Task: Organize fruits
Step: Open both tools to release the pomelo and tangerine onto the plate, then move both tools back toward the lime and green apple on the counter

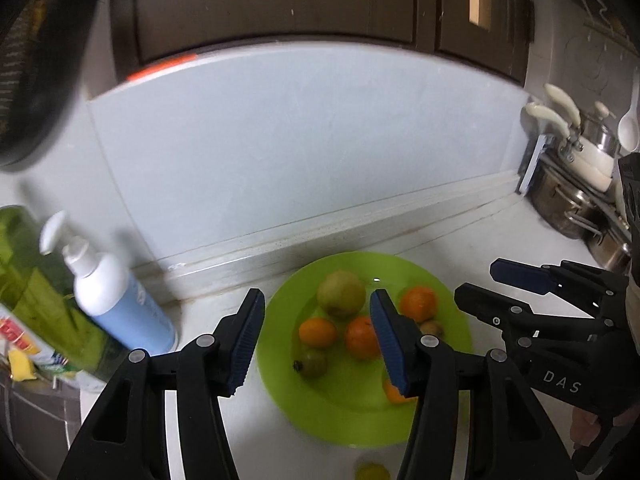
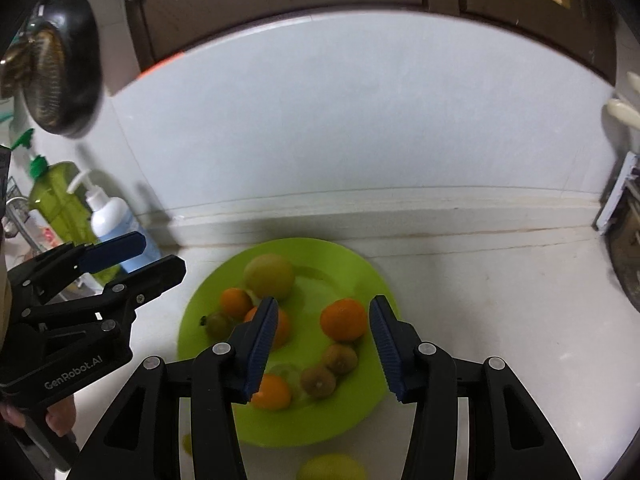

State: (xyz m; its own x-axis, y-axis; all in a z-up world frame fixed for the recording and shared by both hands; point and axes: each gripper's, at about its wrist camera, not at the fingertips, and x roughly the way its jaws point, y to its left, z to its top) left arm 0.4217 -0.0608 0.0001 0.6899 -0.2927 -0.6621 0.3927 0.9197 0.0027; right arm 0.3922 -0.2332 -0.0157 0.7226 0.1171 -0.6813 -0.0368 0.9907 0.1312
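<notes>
A lime green plate (image 1: 352,420) (image 2: 328,424) sits on the white counter by the wall. It holds several oranges (image 1: 418,303) (image 2: 344,319), a large yellow-green fruit (image 1: 341,293) (image 2: 269,276) and small brownish-green fruits (image 1: 312,363) (image 2: 340,358). A yellow fruit (image 1: 372,471) (image 2: 332,467) lies on the counter in front of the plate. My left gripper (image 1: 318,340) (image 2: 154,260) is open and empty above the plate's left side. My right gripper (image 2: 324,346) (image 1: 476,284) is open and empty above the plate.
A white-and-blue pump bottle (image 1: 116,300) (image 2: 116,220) and a green bottle (image 1: 44,292) (image 2: 60,204) stand at the left. Metal pots (image 1: 572,204) and cream-handled utensils (image 1: 556,114) are at the right. A dark pan (image 2: 60,64) hangs upper left. Dark cabinets are above the wall.
</notes>
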